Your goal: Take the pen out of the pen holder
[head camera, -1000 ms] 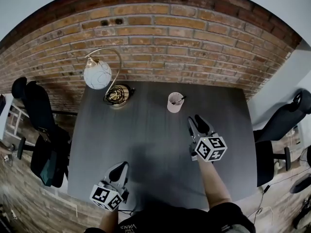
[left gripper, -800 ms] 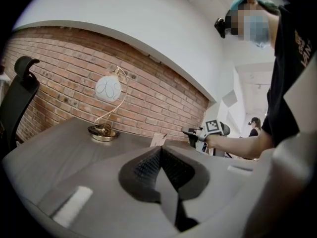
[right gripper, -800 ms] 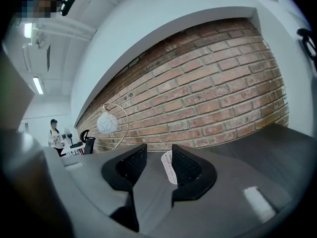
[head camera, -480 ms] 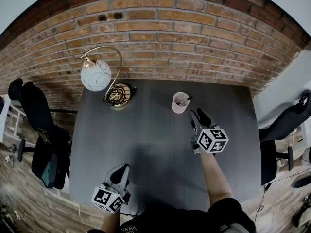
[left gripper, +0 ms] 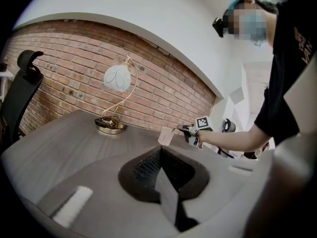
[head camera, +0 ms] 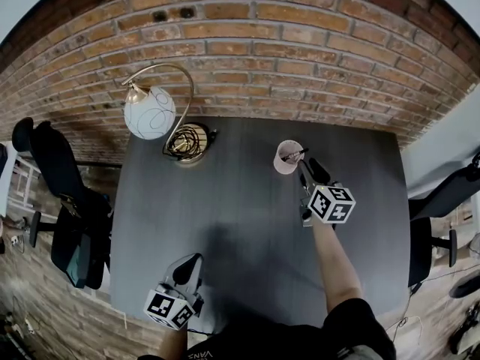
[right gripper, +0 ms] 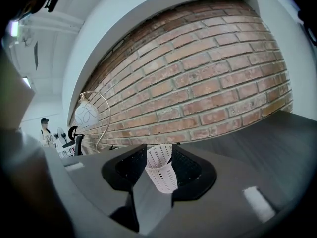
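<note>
Toward the table's far side, pen leaning in pale pen holder, just ahead of right gripper with jaws spread, left gripper near front edge, jaws pressed together, empty.

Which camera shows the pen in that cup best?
The head view: looking down into the pen holder, it shows the pen leaning over the rim. The right gripper view has the holder close but only a sliver of pen; in the left gripper view it's too small.
</note>
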The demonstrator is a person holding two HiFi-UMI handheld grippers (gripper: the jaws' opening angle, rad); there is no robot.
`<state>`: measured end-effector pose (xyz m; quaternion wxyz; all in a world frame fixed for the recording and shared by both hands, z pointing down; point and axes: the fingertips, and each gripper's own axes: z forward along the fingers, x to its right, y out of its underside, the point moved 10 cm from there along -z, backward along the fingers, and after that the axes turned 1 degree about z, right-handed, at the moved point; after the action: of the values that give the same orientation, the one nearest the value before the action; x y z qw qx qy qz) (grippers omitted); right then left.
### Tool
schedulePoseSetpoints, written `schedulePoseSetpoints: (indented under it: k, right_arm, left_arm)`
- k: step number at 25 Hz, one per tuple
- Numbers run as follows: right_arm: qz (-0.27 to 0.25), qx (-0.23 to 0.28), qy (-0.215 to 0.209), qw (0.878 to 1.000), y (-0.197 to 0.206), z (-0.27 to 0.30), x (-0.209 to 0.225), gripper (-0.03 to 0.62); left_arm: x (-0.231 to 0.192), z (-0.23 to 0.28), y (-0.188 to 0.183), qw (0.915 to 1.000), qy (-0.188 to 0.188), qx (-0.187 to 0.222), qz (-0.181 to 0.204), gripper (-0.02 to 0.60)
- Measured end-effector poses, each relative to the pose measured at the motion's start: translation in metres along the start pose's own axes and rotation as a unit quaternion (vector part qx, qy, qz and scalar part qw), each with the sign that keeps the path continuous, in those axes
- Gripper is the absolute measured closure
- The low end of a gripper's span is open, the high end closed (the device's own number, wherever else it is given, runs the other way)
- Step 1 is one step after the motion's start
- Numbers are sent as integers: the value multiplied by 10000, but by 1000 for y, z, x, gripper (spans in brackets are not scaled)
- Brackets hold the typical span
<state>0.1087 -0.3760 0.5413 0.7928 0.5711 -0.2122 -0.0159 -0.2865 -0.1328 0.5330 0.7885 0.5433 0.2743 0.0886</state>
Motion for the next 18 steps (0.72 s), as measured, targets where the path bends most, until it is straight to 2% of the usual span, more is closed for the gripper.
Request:
schedulePoseSetpoints:
  k: [8, 18]
  right_arm:
    - [300, -20, 247, 9992, 4, 22, 22, 462]
    - [213, -177, 173, 9995, 1, 44, 33, 464]
  left_arm:
    - [-6, 10, 5, 9999, 51, -109, -91, 545]
    - [-7, 24, 9, 9997, 137, -133, -164, 545]
